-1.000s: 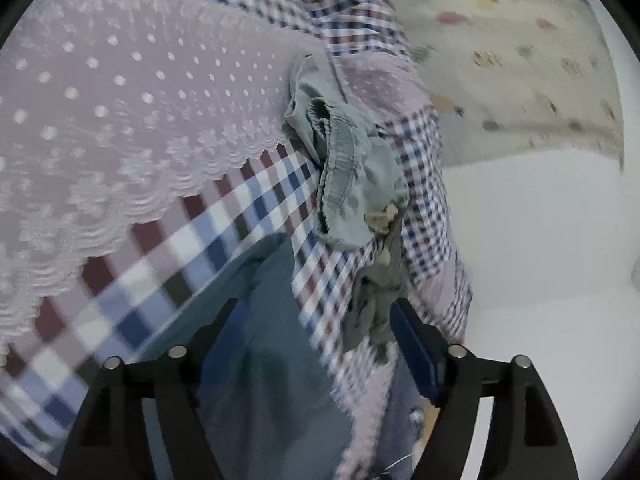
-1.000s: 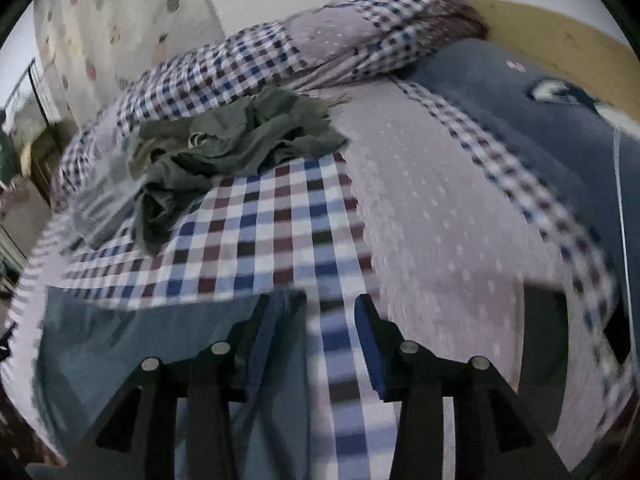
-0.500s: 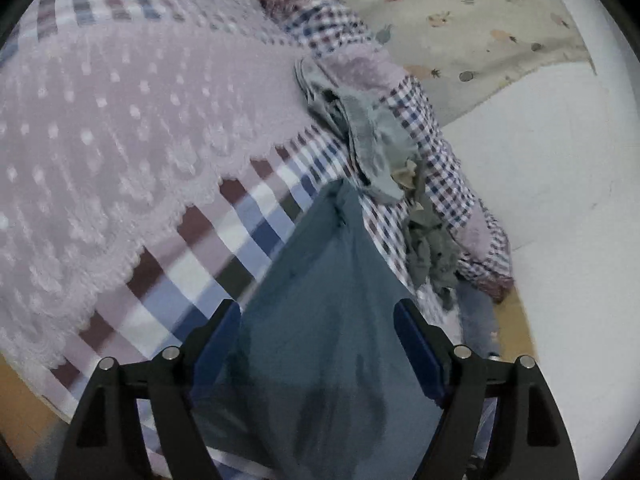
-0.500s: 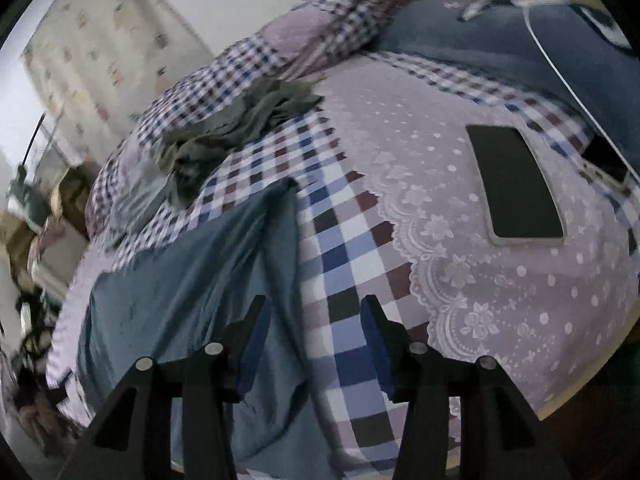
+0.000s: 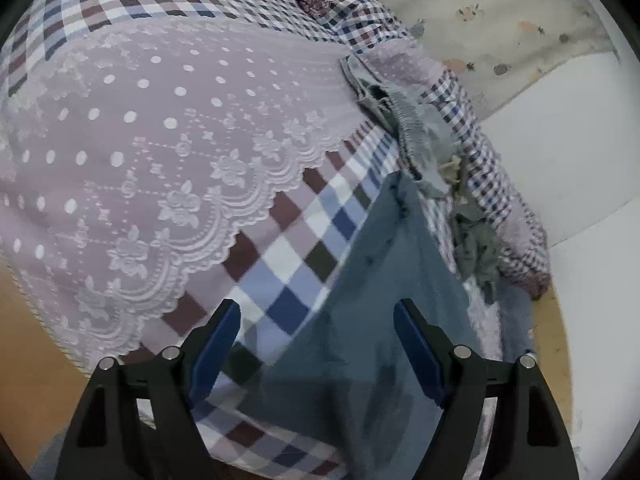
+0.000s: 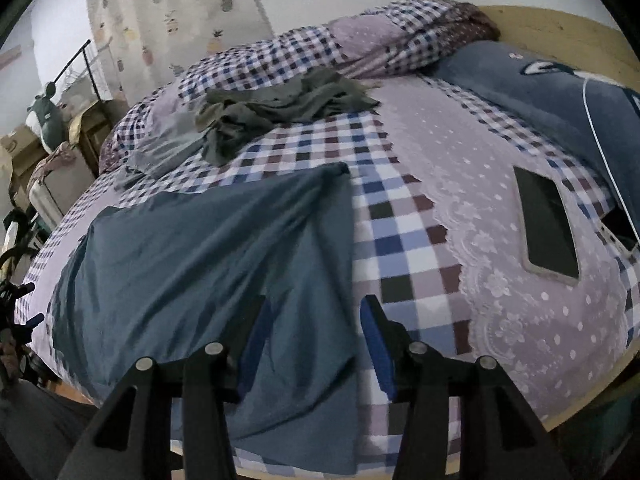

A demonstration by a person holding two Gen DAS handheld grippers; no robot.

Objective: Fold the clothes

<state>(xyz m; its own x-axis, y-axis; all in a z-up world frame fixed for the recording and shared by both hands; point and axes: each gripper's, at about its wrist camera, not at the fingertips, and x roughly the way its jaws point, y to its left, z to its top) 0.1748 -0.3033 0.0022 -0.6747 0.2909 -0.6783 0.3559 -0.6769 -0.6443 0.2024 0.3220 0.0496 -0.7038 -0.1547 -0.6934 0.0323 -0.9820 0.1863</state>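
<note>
A teal-blue garment [image 6: 208, 264] lies spread flat on the checked bedspread [image 6: 400, 240], reaching the near edge of the bed. My right gripper [image 6: 312, 340] hovers open over its near right part, holding nothing. In the left wrist view the same garment [image 5: 360, 320] runs as a long strip away from me, and my left gripper [image 5: 316, 340] stands open above its near end, empty. Farther back lie a crumpled olive-grey garment [image 6: 280, 108] and a pale grey-blue garment [image 6: 168, 148], which also shows as the grey-blue garment [image 5: 416, 140] with its elastic waistband.
A phone [image 6: 548, 224] lies face up on the lilac lace panel [image 6: 500, 280] at the right. A dark blue pillow [image 6: 560, 92] with a white cable sits at the head. Boxes and a rack [image 6: 52, 152] stand left of the bed. A patterned curtain [image 5: 500, 20] hangs behind.
Both grippers have drawn back from the bed and let go of the teal garment, which now lies spread out flat. The right gripper's jaws stand wider than before.
</note>
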